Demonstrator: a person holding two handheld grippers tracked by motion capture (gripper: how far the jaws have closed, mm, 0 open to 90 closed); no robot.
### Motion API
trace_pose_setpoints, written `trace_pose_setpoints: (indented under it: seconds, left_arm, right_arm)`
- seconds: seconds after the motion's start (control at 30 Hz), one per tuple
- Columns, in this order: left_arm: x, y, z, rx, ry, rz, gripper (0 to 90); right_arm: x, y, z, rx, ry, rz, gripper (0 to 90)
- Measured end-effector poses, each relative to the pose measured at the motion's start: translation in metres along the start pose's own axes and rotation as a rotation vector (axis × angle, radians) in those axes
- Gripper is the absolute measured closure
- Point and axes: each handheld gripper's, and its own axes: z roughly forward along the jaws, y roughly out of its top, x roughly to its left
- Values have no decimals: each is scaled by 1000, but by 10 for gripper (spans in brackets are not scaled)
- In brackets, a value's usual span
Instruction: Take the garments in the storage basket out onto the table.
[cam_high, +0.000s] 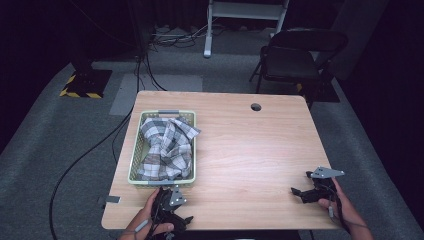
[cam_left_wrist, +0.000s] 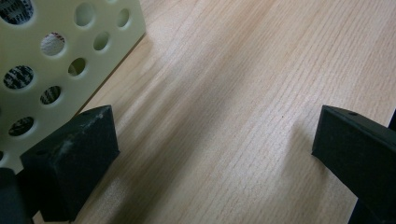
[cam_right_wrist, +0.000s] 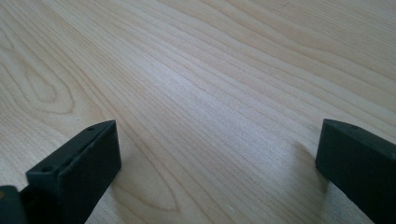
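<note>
A pale green perforated basket (cam_high: 135, 155) stands by the desk's (cam_high: 250, 145) left edge, a checked cloth (cam_high: 165, 147) bunched inside it. The left gripper (cam_high: 172, 212) rests at the near edge, just beside the basket's near wall, jaws spread. The right gripper (cam_high: 300, 192), apparently low over the near right corner, is spread too

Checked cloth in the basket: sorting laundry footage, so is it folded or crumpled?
Crumpled: the checked cloth lies bunched in the basket, one corner draped over its rim.
</note>
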Motion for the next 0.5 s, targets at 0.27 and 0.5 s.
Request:
trace_pose_setpoints:
  seconds: [0.27, 0.5]
  left_arm:
    - [0, 4, 1, 27, -1, 3, 0]
    - [-5, 6, 0, 50, 0, 7, 2]
  right_arm:
    - [0, 0, 0, 1, 2, -2, 1]
    - [0, 0, 0, 1, 0, 0, 1]
